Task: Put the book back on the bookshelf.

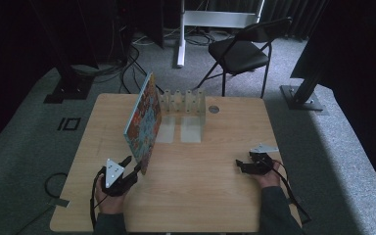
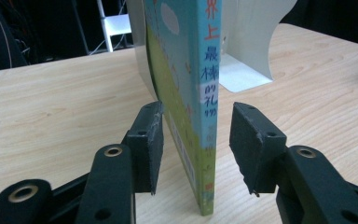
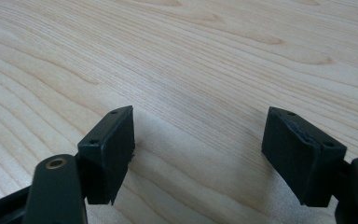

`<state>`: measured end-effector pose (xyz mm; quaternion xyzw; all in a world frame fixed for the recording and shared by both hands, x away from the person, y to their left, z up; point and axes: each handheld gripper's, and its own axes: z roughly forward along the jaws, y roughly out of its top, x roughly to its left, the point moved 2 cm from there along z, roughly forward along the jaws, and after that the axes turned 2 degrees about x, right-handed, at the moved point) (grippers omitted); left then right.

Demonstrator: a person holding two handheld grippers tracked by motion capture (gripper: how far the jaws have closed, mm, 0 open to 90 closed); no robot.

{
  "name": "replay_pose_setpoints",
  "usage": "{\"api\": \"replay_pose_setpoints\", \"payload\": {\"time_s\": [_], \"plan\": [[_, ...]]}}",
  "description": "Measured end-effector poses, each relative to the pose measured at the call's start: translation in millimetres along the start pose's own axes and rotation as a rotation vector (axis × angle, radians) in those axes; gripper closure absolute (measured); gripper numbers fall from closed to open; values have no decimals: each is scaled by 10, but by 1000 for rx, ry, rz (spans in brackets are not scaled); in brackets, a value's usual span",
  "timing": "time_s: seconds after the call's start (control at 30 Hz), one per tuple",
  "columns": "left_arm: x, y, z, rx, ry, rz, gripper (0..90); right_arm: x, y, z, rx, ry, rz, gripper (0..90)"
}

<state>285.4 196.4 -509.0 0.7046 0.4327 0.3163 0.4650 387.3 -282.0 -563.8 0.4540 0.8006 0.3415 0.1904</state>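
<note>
A thin picture book (image 1: 143, 120) stands on its lower edge on the wooden table (image 1: 215, 196), its colourful cover facing left. Its far end reaches a white book rack (image 1: 183, 105). My left gripper (image 1: 132, 164) is at the book's near end, one jaw on each side. In the left gripper view the blue spine (image 2: 209, 93) rises between the pads; the left pad (image 2: 151, 140) lies close against the cover, and the right pad (image 2: 251, 144) stands apart with a visible gap. My right gripper (image 1: 242, 165) rests open on the table at the right, with nothing between its jaws (image 3: 200, 140).
The rack's white base plates (image 1: 181, 129) lie flat in front of it, and its upright wall (image 2: 249, 37) is just behind the book. A round grommet (image 1: 214, 109) sits near the table's far edge. A black folding chair (image 1: 240, 49) stands beyond the table.
</note>
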Motion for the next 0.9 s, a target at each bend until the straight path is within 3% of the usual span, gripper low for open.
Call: {"api": "replay_pose_setpoints", "payload": {"time_s": [0.63,0.9], "plan": [[15,-174,-144,43,0,-28,548,-1,0,1,-1,0,-2,252],[71,-219,-133,71,10,-39,542,-1,0,0,0,0,0,252]]}}
